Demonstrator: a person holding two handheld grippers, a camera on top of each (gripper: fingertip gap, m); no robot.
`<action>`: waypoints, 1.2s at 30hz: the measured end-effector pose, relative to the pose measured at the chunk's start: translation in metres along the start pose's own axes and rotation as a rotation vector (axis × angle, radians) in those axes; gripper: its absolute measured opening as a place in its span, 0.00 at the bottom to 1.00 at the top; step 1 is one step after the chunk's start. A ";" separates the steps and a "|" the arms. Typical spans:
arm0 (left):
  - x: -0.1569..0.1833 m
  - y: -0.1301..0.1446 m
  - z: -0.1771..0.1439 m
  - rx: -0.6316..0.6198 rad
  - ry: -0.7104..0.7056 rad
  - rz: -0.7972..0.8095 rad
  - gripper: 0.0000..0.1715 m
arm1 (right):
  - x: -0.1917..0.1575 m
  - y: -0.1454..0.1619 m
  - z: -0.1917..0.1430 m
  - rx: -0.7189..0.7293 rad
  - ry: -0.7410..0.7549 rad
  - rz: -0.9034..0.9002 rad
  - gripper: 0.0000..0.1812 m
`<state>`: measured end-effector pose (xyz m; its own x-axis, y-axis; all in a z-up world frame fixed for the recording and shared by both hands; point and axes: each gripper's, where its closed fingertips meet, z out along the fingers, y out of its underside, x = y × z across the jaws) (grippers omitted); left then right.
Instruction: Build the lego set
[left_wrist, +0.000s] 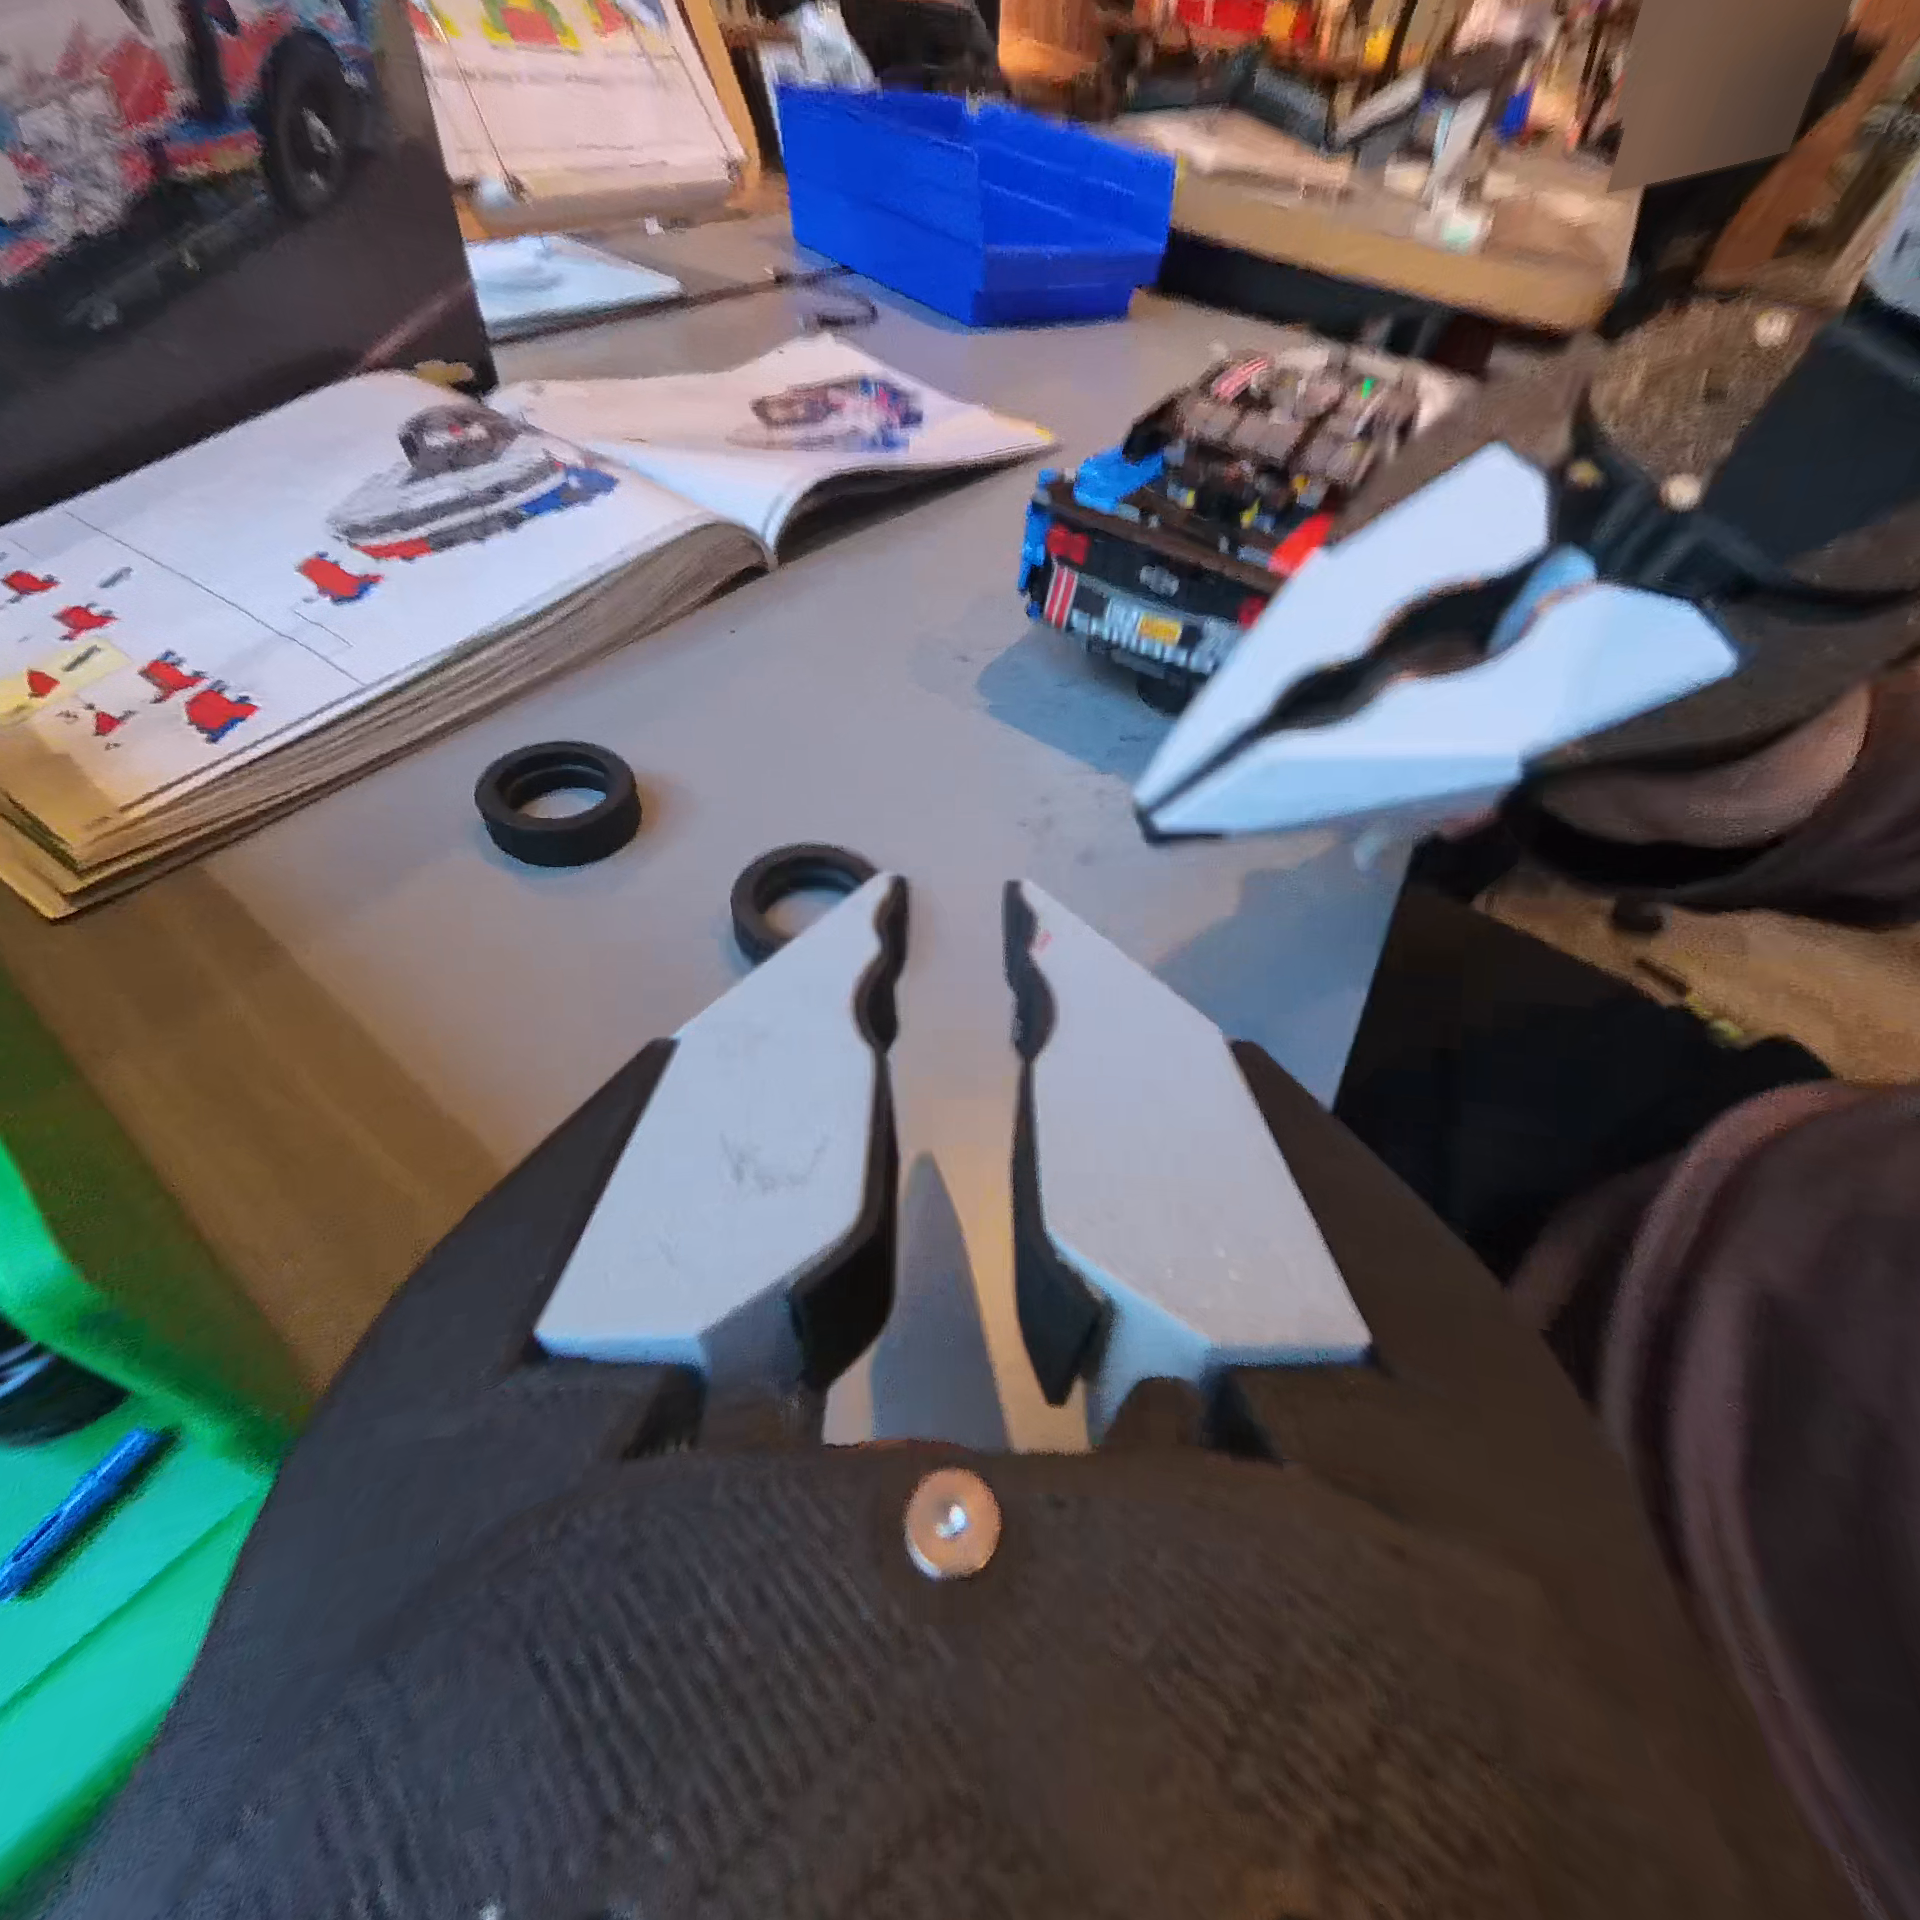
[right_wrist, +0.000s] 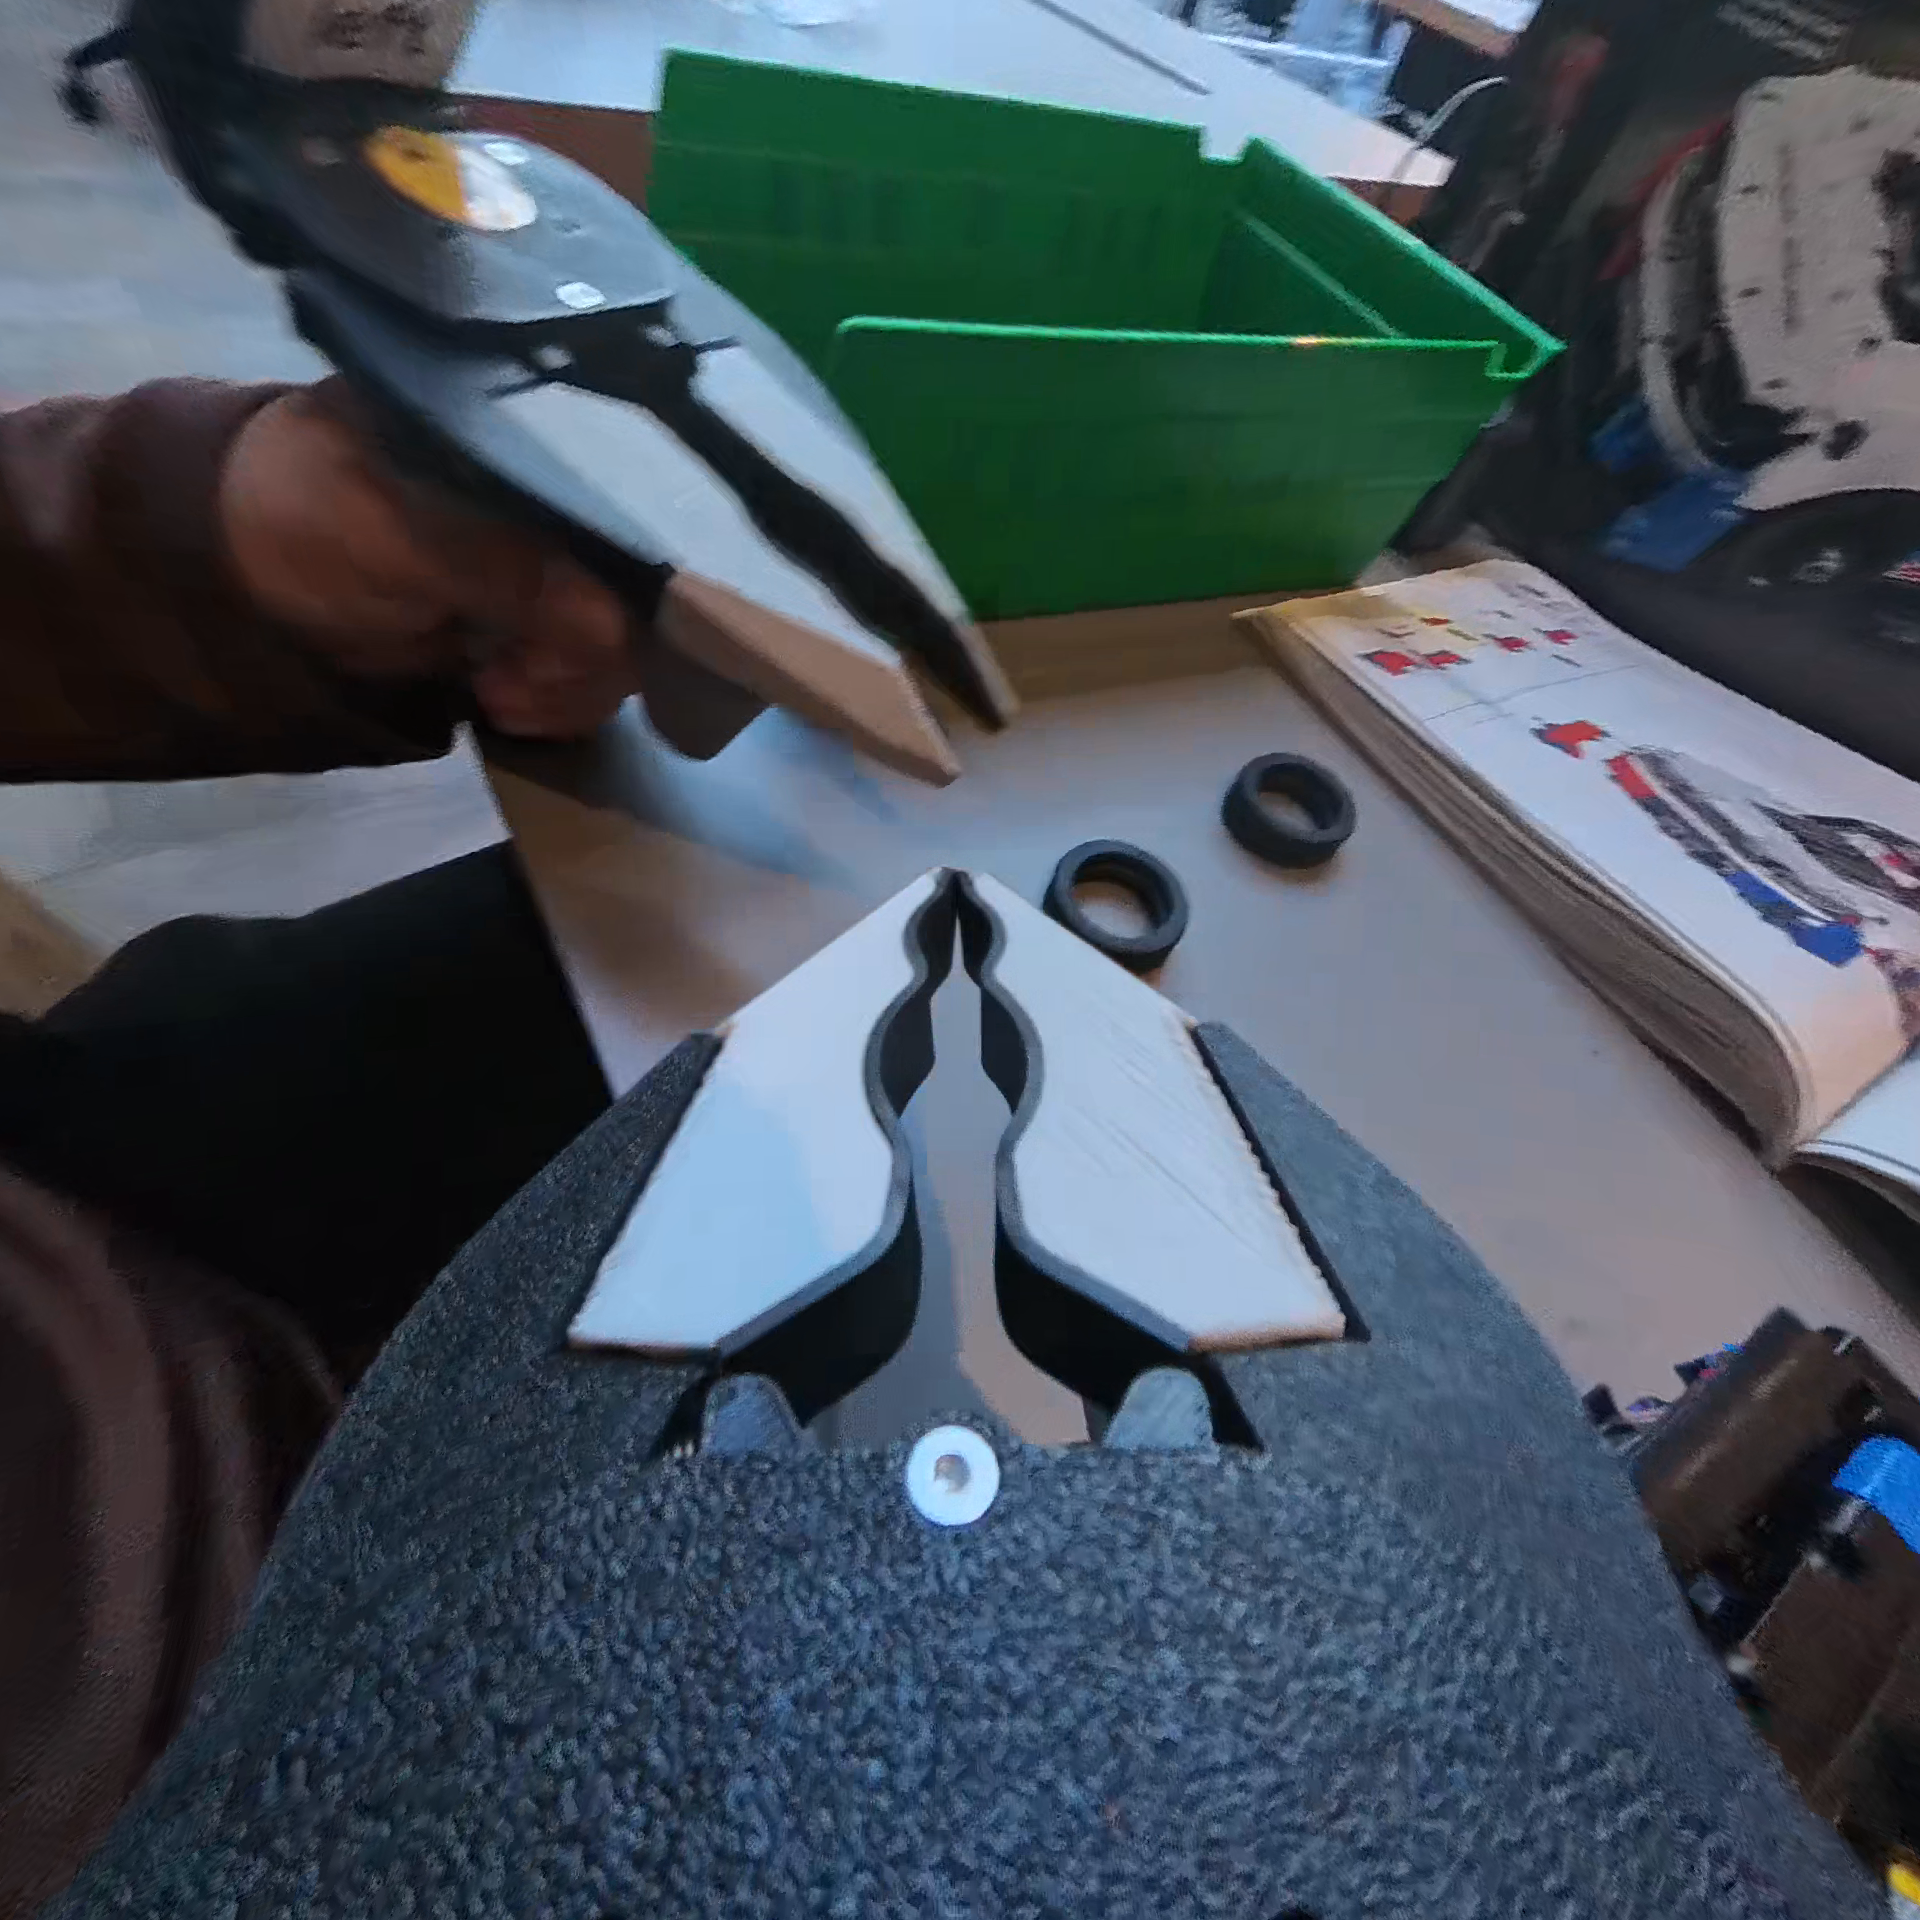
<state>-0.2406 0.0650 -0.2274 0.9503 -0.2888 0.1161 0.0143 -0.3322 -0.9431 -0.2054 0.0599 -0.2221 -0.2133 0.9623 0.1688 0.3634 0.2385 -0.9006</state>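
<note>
Two claws are mine here. In the left wrist view, my left claw hangs above the grey table with its fingers a narrow gap apart and nothing between them. Just beyond its left fingertip lies the near tyre, a black ring flat on the table, partly hidden by that tip. The far tyre lies a little farther off and to the left, apart from the first.

My right claw reaches in from the right in that view, its tips pressed together and empty. In the right wrist view its fingers meet at the point, and the near tyre sits just to the right of that point, not touching.

Beyond the right claw, in the left wrist view, the lego car stands on the table, its rear toward me, well apart from both tyres. An open instruction book lies to the left, past the far tyre. A green bin stands near the table's edge, and a blue bin sits at the far side.
</note>
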 end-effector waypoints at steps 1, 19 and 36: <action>-0.002 0.005 -0.001 -0.032 -0.016 0.009 0.04 | 0.006 -0.001 0.005 0.004 0.039 0.009 0.00; 0.016 0.043 -0.022 -0.163 -0.043 0.088 0.02 | 0.016 0.002 0.064 -0.060 0.170 0.028 0.00; 0.027 0.015 -0.078 0.061 0.290 0.269 0.12 | 0.030 0.001 0.071 -0.052 0.160 0.120 0.00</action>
<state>-0.2393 -0.0176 -0.2139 0.7957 -0.6024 -0.0630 -0.1966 -0.1585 -0.9676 -0.2754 0.0799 -0.2467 -0.0206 0.9918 0.1265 0.4245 0.1232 -0.8970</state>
